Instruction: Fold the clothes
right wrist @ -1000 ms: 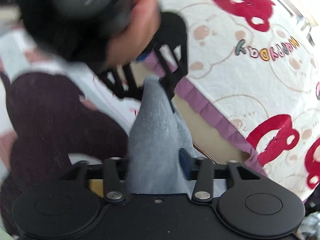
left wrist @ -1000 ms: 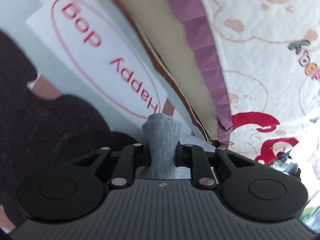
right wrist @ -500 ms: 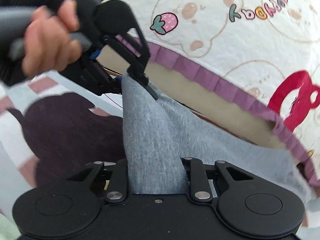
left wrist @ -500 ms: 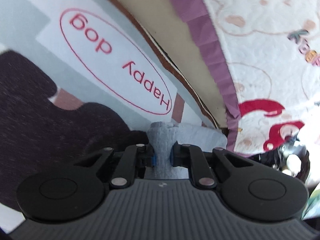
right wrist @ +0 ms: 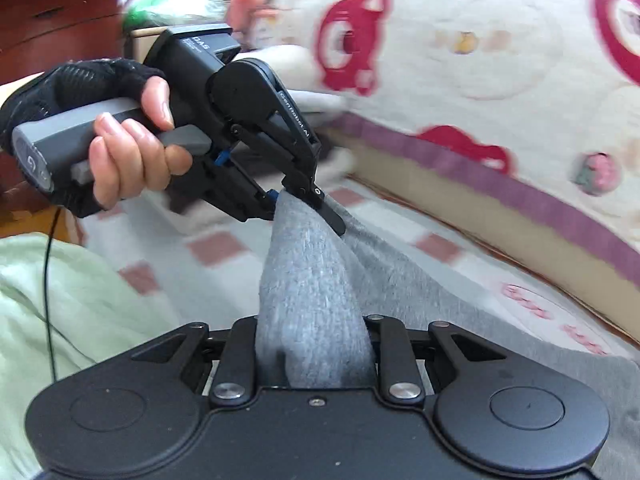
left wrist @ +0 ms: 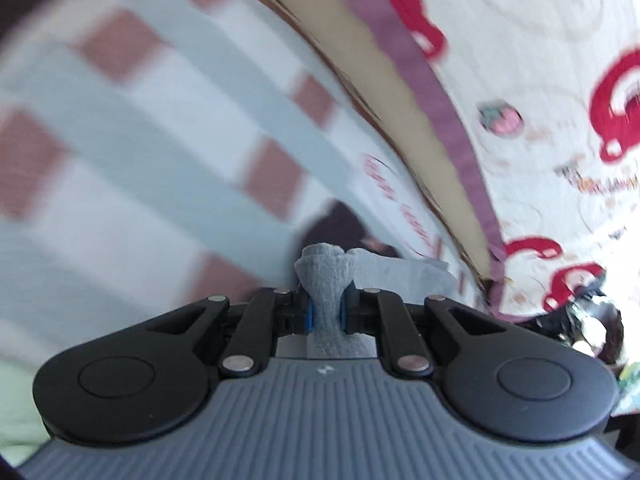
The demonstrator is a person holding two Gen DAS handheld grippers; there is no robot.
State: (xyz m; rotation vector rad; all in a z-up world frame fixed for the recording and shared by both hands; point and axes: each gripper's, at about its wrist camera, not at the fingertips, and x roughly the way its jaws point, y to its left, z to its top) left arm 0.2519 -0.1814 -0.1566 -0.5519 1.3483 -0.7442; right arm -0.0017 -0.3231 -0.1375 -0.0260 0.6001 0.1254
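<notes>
A grey knit garment (right wrist: pixel 316 280) hangs stretched between my two grippers above the checked bed cover. My left gripper (left wrist: pixel 326 314) is shut on a bunched edge of the grey garment (left wrist: pixel 325 280). In the right wrist view the left gripper (right wrist: pixel 298 200) pinches the garment's far top edge, held by a gloved hand (right wrist: pixel 120 136). My right gripper (right wrist: pixel 316 356) is shut on the garment's near edge, and the rest of the cloth drapes down to the right.
A checked grey, white and brown bed cover (left wrist: pixel 160 140) lies below. A white quilt with red bears and a purple frill (right wrist: pixel 500 80) rises at the right. A pale green cloth (right wrist: pixel 60 300) lies at the lower left. A dark wooden cabinet (right wrist: pixel 60 8) stands at the far left.
Both grippers have swung left along the bed with the grey garment held between them. The "Happy dog" print and dark patch have slid far back in the left wrist view.
</notes>
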